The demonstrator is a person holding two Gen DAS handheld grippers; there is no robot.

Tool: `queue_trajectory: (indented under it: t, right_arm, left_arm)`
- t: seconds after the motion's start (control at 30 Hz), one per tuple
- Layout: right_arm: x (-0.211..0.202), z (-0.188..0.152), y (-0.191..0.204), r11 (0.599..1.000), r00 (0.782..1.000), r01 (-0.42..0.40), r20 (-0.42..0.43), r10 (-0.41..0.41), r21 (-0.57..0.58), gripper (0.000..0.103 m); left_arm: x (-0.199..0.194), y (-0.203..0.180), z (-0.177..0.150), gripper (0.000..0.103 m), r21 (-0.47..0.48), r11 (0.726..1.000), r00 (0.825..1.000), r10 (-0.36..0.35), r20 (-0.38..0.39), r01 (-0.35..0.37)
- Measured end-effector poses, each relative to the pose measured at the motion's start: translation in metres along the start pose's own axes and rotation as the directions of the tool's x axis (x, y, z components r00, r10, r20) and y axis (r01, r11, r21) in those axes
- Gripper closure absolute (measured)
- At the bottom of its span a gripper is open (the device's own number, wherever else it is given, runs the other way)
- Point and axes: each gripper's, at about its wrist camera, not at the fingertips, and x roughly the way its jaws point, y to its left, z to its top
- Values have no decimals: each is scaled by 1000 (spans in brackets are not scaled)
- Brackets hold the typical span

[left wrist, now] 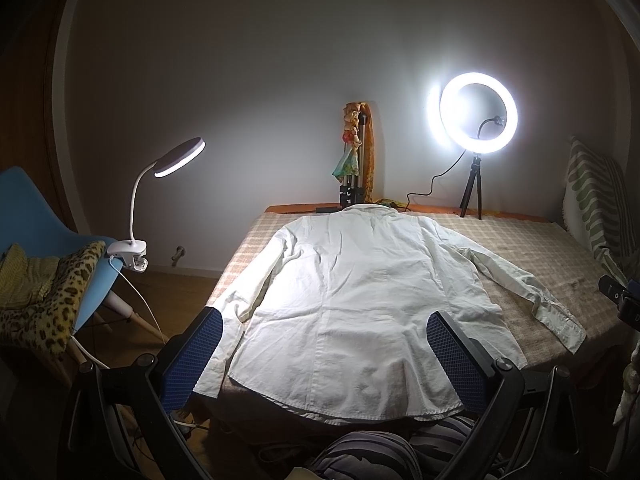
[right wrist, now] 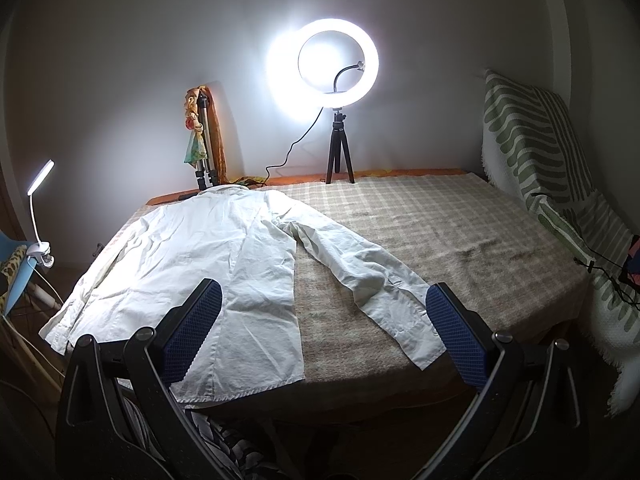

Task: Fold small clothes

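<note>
A white long-sleeved shirt (left wrist: 352, 300) lies flat, back side up, on the checked table cover (left wrist: 520, 248), collar toward the wall and hem hanging slightly over the near edge. Its right sleeve (right wrist: 372, 280) stretches out to the right with the cuff near the front edge. My left gripper (left wrist: 324, 344) hovers open above the hem, blue pads wide apart, nothing between them. In the right wrist view the right gripper (right wrist: 324, 316) is open too, above the shirt's right side (right wrist: 224, 264) and the sleeve cuff, holding nothing.
A lit ring light on a small tripod (left wrist: 478, 120) and a folded tripod draped with cloth (left wrist: 354, 152) stand at the back by the wall. A clip lamp (left wrist: 160, 184) sits on a blue chair (left wrist: 36, 216) at left. A green-striped blanket (right wrist: 536, 148) lies at right.
</note>
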Motion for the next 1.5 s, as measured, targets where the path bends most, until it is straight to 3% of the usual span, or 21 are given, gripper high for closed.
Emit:
queue_trajectory:
  t: [0.43,0.67,0.93,1.1,1.37,1.5]
  right_arm:
    - [4,-4,10,1000,1000,-1,2,1,-14,0]
    - [14,3,22,999,1000,-25,-12,25,-29,0]
    - [43,28,58,986,986,-162,-46,160,-49,0]
    - [70,44,101,953,958,-281,-99,270,-111,0]
    - [128,62,189,884,884,-446,-223,411,-139,5]
    - [156,69,235,850,842,-509,-280,460,-135,12]
  left_arm:
    - [7,9,-6,0,-10,1000,1000,17,-10,-17]
    - [18,34,-11,1,-28,998,998,55,-26,-56]
    - [41,89,-27,21,-36,993,991,111,-75,-114]
    - [65,136,-38,27,-99,992,992,63,-111,-74]
    - [109,216,-66,34,-222,969,977,63,-204,-109]
    - [128,243,-83,34,-292,952,969,20,-245,-94]
